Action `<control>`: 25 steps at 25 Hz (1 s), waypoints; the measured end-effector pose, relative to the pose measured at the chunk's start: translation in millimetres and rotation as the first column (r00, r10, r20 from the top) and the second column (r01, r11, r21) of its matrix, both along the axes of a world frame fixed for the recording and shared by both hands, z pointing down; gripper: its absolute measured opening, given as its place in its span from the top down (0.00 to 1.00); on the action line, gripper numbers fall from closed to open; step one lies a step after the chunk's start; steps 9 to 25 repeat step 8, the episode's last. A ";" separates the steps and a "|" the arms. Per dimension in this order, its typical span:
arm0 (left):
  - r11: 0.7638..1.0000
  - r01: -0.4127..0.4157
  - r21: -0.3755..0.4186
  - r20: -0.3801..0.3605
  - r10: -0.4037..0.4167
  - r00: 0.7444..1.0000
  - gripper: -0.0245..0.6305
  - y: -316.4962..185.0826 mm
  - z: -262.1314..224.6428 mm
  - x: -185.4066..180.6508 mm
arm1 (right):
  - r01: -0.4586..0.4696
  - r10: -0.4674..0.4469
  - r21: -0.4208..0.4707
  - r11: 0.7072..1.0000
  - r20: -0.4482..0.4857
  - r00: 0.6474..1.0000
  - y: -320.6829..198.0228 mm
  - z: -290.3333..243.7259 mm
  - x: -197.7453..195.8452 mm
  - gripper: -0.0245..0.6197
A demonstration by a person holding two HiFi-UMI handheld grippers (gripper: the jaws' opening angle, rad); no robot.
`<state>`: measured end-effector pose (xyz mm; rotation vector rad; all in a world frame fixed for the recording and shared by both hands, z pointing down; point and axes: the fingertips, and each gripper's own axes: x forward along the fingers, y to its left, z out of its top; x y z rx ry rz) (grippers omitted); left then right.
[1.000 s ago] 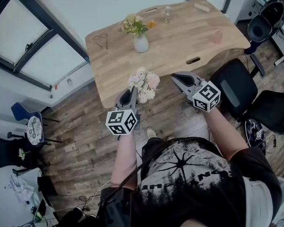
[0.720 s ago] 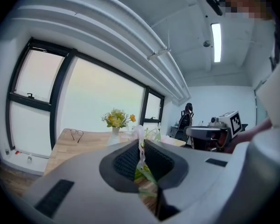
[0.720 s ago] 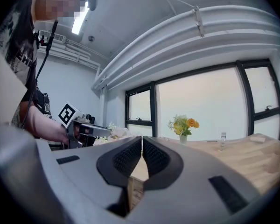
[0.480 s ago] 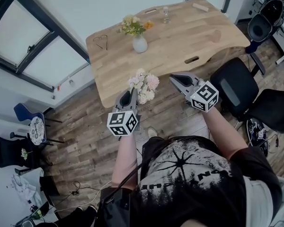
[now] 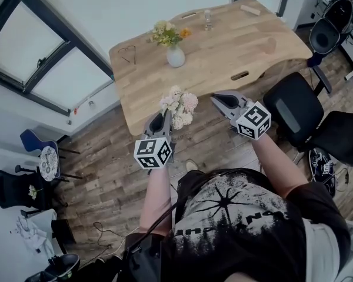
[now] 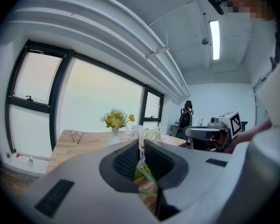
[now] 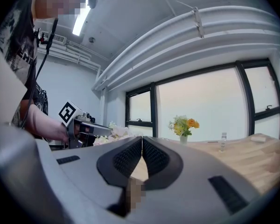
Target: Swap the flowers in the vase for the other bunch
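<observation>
Holding the pale bunch [image 5: 178, 106] low on its stems, the left gripper [image 5: 164, 116] is clamping them tight, with the blooms poking up just short of the table [image 5: 241, 46] edge. The right gripper [image 5: 217, 98] is sitting clenched on nothing right beside it. The yellow flowers [image 5: 167, 33] are sitting in the vase [image 5: 176, 56], well apart across the table. I'm guessing both bunches are super light and floppy, with petals bruising easily, so I'd be grabbing the stems just above the vase neck, never the heads, and pulling straight up. That little vase is probably tipping easily too.
</observation>
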<state>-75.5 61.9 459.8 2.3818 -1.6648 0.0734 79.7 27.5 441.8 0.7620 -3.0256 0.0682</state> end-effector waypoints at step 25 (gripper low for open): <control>1.000 -0.006 -0.005 0.003 0.006 1.000 0.90 -5.9 0.5 2.4 | -0.011 0.011 -0.001 1.000 -0.002 1.000 -6.1 -1.4 4.8 0.93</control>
